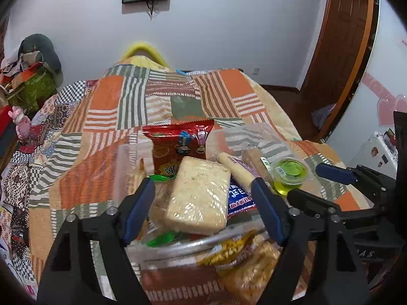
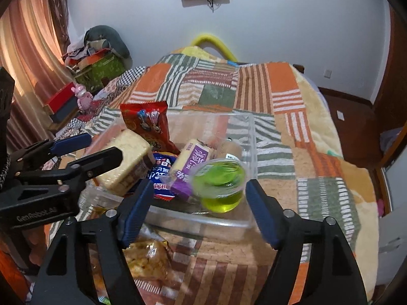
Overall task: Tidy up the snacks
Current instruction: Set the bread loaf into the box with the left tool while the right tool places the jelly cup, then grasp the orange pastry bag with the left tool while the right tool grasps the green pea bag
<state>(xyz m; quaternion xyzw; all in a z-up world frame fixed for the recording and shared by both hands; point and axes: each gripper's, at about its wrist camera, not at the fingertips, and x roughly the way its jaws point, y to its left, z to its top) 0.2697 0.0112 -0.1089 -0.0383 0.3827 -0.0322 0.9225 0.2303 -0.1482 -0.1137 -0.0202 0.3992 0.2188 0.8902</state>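
Observation:
A clear plastic bin (image 2: 250, 137) sits on a patchwork bed and holds snacks: a red packet (image 1: 178, 143) (image 2: 146, 124), a pale wrapped rice cake block (image 1: 198, 195) (image 2: 124, 160), a blue packet (image 1: 237, 197) (image 2: 160, 175), a purple-labelled bar (image 2: 190, 162) and a green jelly cup (image 1: 288, 175) (image 2: 220, 183). My left gripper (image 1: 203, 206) is open, its jaws either side of the rice cake block, not touching. My right gripper (image 2: 198, 208) is open, with the jelly cup between its fingers, blurred, over the bin's near right part.
Yellow snack bags (image 1: 244, 259) (image 2: 147, 259) lie on the quilt (image 1: 106, 117) outside the bin's near wall. Clutter and a pink toy (image 2: 82, 96) stand left of the bed. A wooden door (image 1: 340, 38) is at the right.

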